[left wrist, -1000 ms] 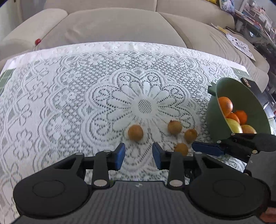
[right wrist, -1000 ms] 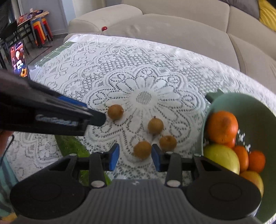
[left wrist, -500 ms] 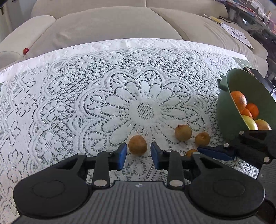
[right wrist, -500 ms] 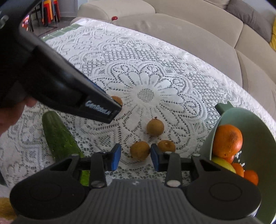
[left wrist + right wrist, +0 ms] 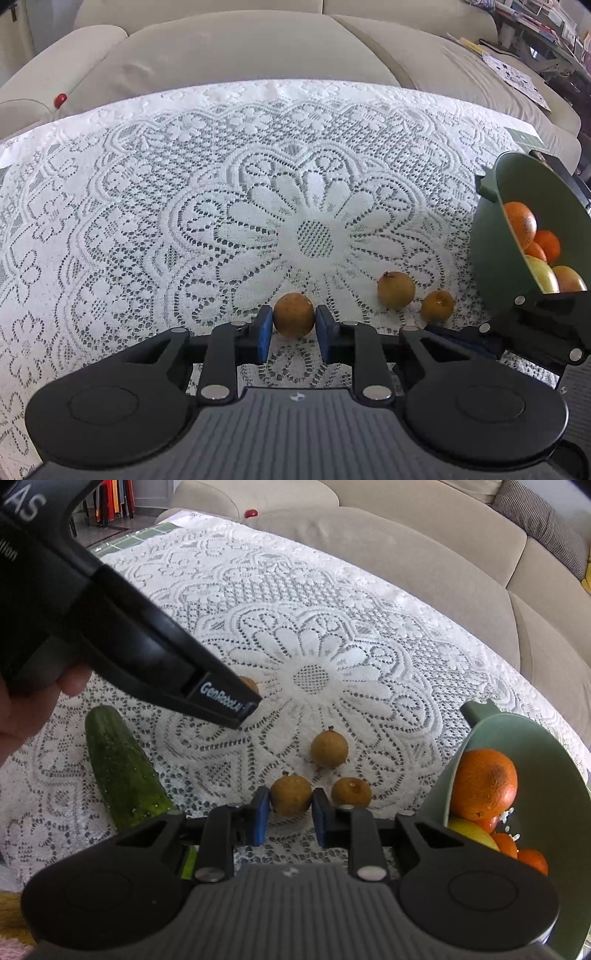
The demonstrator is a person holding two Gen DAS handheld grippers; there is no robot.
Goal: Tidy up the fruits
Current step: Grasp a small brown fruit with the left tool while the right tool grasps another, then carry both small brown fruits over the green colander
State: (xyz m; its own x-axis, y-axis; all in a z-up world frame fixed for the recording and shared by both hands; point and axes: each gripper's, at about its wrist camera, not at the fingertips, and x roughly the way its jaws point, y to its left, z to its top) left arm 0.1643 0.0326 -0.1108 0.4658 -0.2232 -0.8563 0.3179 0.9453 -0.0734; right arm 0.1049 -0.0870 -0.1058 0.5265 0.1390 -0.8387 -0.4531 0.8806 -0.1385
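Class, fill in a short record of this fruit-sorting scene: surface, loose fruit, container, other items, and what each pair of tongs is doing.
surface: white lace tablecloth
loose fruit: four small brown longans
left tongs: shut on one longan
right tongs: closing, pads against another longan
ungripped longans: two
container: green bowl, tilted, holding oranges and a yellow-green apple
other: cucumber; beige sofa behind

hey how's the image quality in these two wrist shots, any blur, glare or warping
Left wrist view: sharp and evenly daylit, but the fisheye bows the lace tablecloth and sofa. Right wrist view: also sharp, soft shadows only, and the left gripper looms large, blocking the upper left; the green bowl stretches at the edge.
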